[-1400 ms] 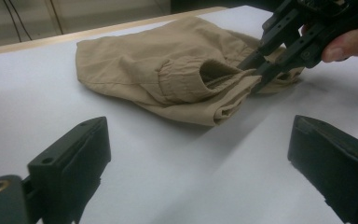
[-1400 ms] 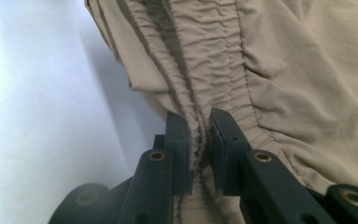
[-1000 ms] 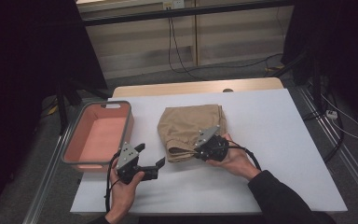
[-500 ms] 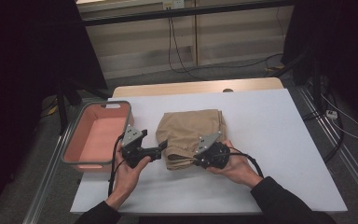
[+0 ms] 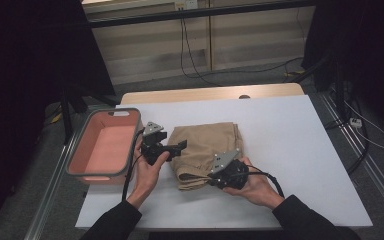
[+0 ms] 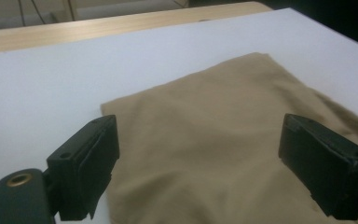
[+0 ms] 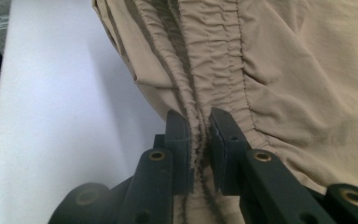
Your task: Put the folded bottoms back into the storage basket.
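Folded tan fabric shorts with a gathered elastic waistband (image 5: 207, 150) lie near the middle of the white desk (image 5: 290, 150), with the waistband edge turned toward the person's side. In the right gripper view, the right tongs (image 7: 199, 140) are clenched on the ruched waistband, the cloth bunched in a narrow ridge between the two black jaws, which stand nearly together with only the fabric between them. In the high view, these right tongs (image 5: 215, 176) sit at the near edge of the shorts, cupped in the person's right hand (image 5: 252, 187), with a black cable looping off toward the sleeve. The left tongs (image 5: 177, 146), held in the person's left hand (image 5: 147, 167), hover at the left edge of the shorts; in the left gripper view the left tongs (image 6: 198, 163) are released, the jaws spread wide apart with smooth tan cloth showing between them and not touching either jaw. A salmon-pink rectangular plastic bin with a grey rim (image 5: 105, 147) stands at the desk's left edge, just beside the left hand and apart from the shorts.
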A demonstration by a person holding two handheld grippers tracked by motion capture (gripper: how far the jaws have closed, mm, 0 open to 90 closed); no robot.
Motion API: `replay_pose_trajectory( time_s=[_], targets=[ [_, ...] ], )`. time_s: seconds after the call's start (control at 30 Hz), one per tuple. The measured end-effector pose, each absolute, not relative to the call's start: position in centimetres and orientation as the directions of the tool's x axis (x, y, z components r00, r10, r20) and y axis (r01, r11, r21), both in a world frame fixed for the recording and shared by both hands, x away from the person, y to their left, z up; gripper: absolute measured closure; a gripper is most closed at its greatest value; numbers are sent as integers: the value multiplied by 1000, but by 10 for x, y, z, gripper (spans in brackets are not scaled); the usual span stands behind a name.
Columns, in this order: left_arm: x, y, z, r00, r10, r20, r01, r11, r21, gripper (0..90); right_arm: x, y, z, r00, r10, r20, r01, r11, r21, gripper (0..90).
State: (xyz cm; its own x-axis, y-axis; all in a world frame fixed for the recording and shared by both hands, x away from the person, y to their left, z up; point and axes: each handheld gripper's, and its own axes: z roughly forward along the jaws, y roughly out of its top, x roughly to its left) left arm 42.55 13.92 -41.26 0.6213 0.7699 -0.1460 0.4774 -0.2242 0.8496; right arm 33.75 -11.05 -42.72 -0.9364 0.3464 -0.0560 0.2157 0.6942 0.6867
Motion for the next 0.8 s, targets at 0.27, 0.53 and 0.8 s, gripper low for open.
replay_pose_trajectory(
  time_s=[0.27, 0.53, 0.8],
  targets=[
    [453, 133, -414, 601, 780, -177, 525, -218, 822, 139, 329, -109, -427, -939, 340, -48, 216, 692, 689, 790],
    [475, 124, -418, 613, 779, -132, 503, -256, 826, 143, 319, -108, -426, -945, 325, -41, 211, 699, 684, 789],
    [499, 120, -443, 551, 822, -140, 601, -274, 751, 255, 317, -104, -429, -950, 308, -48, 195, 706, 681, 788]
  ],
)
